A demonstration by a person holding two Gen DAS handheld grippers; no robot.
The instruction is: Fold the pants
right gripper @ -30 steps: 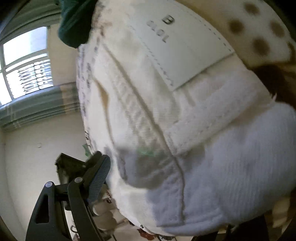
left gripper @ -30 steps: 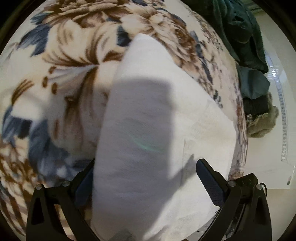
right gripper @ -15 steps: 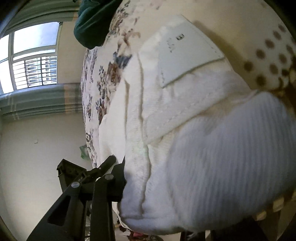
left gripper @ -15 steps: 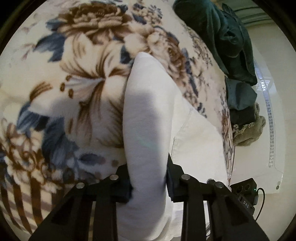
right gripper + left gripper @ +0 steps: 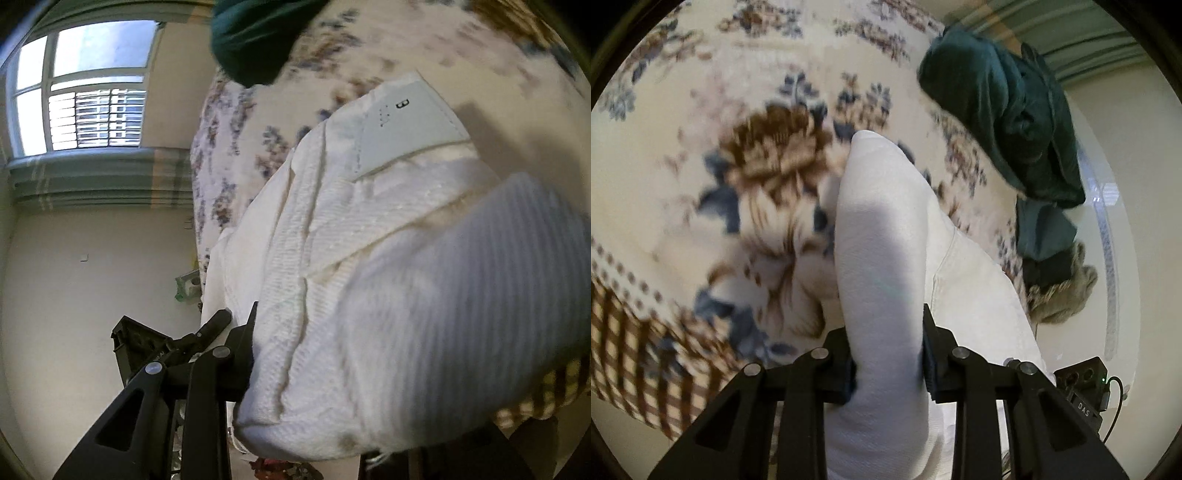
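White pants [image 5: 886,236] lie on a floral blanket [image 5: 701,155]. My left gripper [image 5: 888,363] is shut on a raised fold of the pants, lifted above the blanket. In the right wrist view the pants [image 5: 369,288] fill the frame, waistband end with a pale brand patch [image 5: 410,125] showing. My right gripper [image 5: 314,354] is shut on the thick waistband edge. Only its left finger [image 5: 243,354] shows; the right one is hidden behind the cloth.
A dark green garment [image 5: 1008,110] and a tan fuzzy item [image 5: 1063,295] lie at the blanket's far right edge. The green garment also shows in the right wrist view [image 5: 258,37]. A window [image 5: 81,88] and wall are beyond the bed edge.
Both grippers closed on the pants and lifted them. The left went from wide open to clamped on a fold; more blanket and room now show in both views.
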